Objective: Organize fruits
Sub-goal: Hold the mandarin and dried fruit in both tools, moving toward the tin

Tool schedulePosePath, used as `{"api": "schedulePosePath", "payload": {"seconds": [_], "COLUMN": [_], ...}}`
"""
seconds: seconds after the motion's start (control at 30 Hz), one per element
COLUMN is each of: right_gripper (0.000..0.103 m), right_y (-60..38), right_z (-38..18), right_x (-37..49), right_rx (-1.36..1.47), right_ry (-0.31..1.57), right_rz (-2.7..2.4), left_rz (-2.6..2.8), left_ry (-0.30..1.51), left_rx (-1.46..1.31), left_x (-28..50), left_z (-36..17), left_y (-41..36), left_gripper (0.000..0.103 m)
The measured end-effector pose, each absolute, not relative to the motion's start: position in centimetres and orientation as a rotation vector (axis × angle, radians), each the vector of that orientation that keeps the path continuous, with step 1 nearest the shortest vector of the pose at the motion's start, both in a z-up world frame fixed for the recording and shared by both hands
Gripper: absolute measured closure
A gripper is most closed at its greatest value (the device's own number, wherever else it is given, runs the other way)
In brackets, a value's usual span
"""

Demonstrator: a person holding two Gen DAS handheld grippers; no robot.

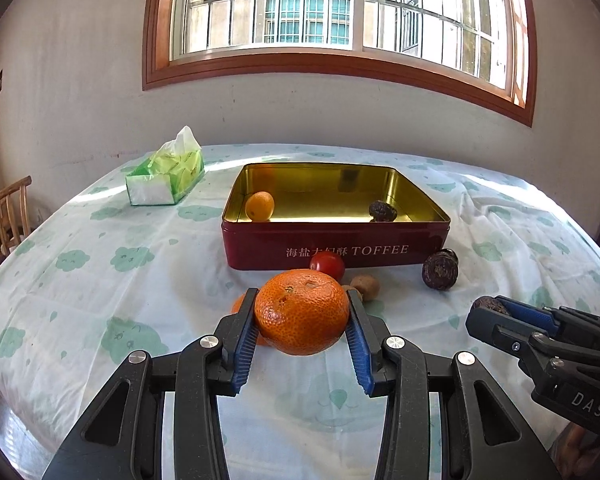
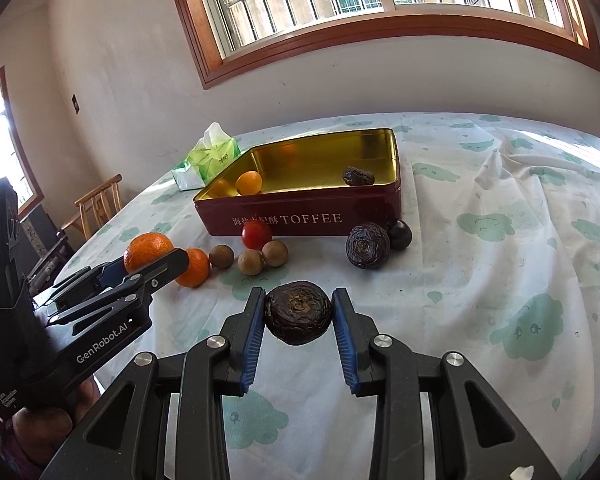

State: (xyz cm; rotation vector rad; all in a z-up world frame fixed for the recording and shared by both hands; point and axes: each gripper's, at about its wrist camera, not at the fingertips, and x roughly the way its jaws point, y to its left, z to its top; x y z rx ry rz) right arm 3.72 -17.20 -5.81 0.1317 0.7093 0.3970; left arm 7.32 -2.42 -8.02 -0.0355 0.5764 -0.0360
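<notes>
The right gripper (image 2: 298, 312) clamps a wrinkled dark fruit (image 2: 298, 312) above the tablecloth (image 2: 500, 280).

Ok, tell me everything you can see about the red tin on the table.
The tin is a shallow rectangular box, dark red outside with white Chinese characters and TOFFEE on its front wall, shiny gold metal inside. It has no lid on and sits flat on the tablecloth. Inside lie a small orange in the near left corner and a dark wrinkled fruit near the right. A tomato sits against its front wall. Neither claw touches it.
</notes>
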Motion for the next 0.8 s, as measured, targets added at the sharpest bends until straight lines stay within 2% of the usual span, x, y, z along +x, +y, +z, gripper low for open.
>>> {"api": "schedulePosePath", "payload": {"seconds": [0.8], "right_gripper": [0.072], "right_y": [-16.7], "right_z": [-3.6], "right_x": [6.9], "right_rx": [0.14], "right_ry": [0.689], "right_rz": [0.419], "left_rz": [-0.031], "left_ry": [0.555], "left_rx": [-0.021], "left_x": [10.9], "left_z": [-5.6], "left_y": [-2.6], "left_gripper": [0.061]}}
